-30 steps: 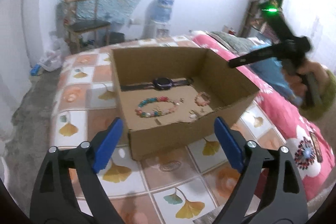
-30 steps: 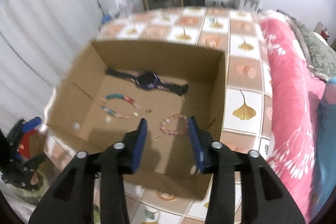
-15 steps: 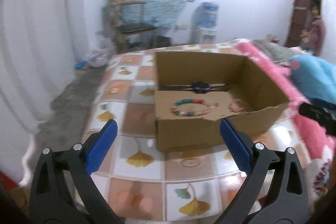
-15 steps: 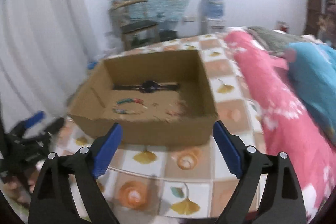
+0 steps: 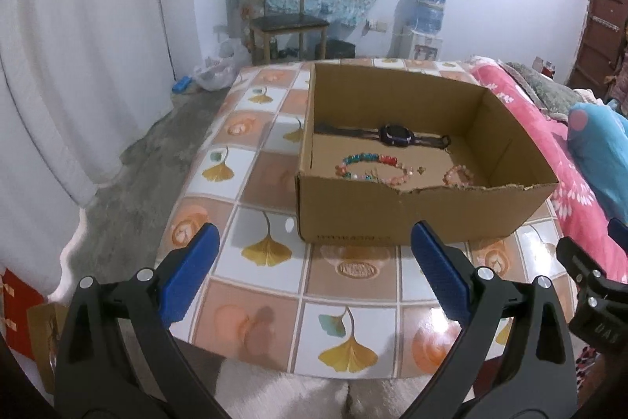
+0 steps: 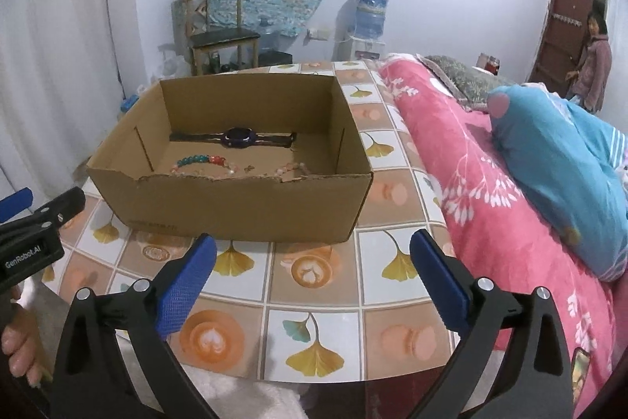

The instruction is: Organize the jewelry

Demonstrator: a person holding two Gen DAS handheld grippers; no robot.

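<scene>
An open cardboard box stands on the table with the ginkgo-patterned cloth. Inside it lie a dark wristwatch, a multicolour bead bracelet and a small pink bracelet. My left gripper hovers open in front of the box, near the table's front edge, with nothing between its fingers. My right gripper is also short of the box; its jaws are opening wide and are empty. Each gripper shows at the edge of the other's view.
A pink flowered quilt and a blue pillow lie on the bed to the right of the table. Behind are a wooden chair, a water dispenser and a white curtain at left. A person stands by the door.
My right gripper has drawn back from over the box to in front of it and spread its jaws wide. The left gripper has swung a little and widened slightly.
</scene>
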